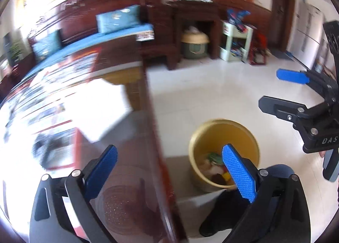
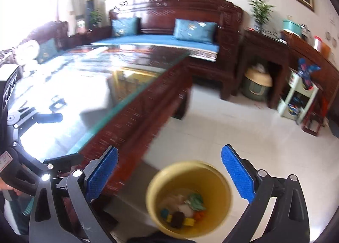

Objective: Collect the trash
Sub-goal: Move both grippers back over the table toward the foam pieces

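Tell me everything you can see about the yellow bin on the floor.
The bin is a round, open-topped pail, yellow inside and out, with a thick rim; it looks like plastic. It stands upright on the pale tiled floor, beside the edge of the dark wooden table, whether touching it I cannot tell. It has no lid. At its bottom lies mixed trash: white crumpled paper, a green wrapper, small blue, yellow and orange bits and a dark lump. Nothing grips it. It is blurred in both views.

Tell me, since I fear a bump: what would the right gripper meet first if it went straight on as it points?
Probably the bare tiled floor beyond the yellow bin. The open right gripper aims just past the bin's far rim; depth is unclear.
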